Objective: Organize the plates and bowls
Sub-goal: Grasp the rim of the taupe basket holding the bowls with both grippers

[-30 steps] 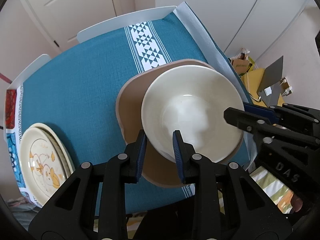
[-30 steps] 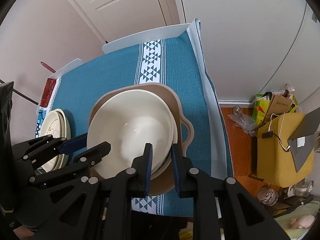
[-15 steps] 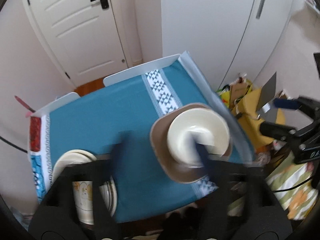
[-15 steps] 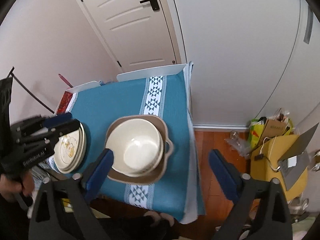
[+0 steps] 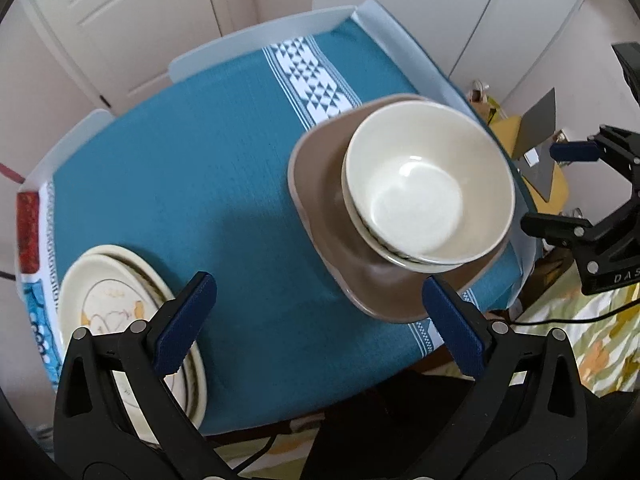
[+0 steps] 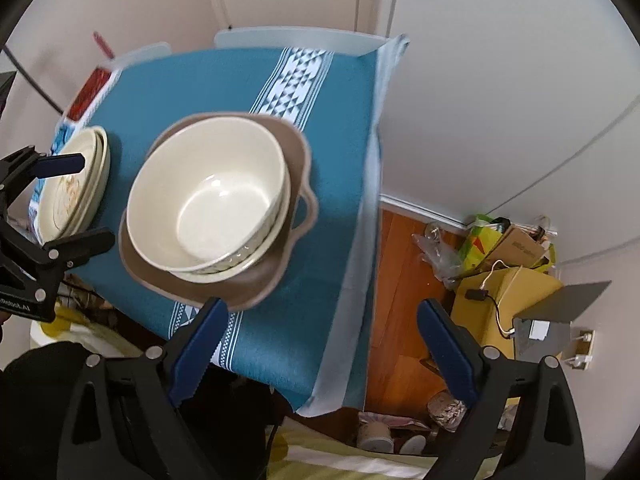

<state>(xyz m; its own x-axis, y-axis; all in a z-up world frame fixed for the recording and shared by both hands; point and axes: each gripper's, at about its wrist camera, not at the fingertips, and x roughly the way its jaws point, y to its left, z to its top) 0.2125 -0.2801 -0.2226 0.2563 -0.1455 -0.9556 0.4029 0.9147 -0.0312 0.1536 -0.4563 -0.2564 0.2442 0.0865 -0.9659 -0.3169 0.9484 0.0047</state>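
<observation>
Both tongs (image 5: 320, 320) (image 6: 320, 340) spread, empty | bowls (image 5: 428, 184) on brown dish (image 5: 320, 184) at tablecloth (image 5: 200, 160) edge

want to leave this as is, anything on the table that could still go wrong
The brown dish holding the stacked cream bowls sits near the table's front corner, so a bump could tip the whole stack off. The plate stack lies at the other front edge, directly under the open left gripper; lowering it could knock the plates. The right gripper is open too, holding nothing.
</observation>
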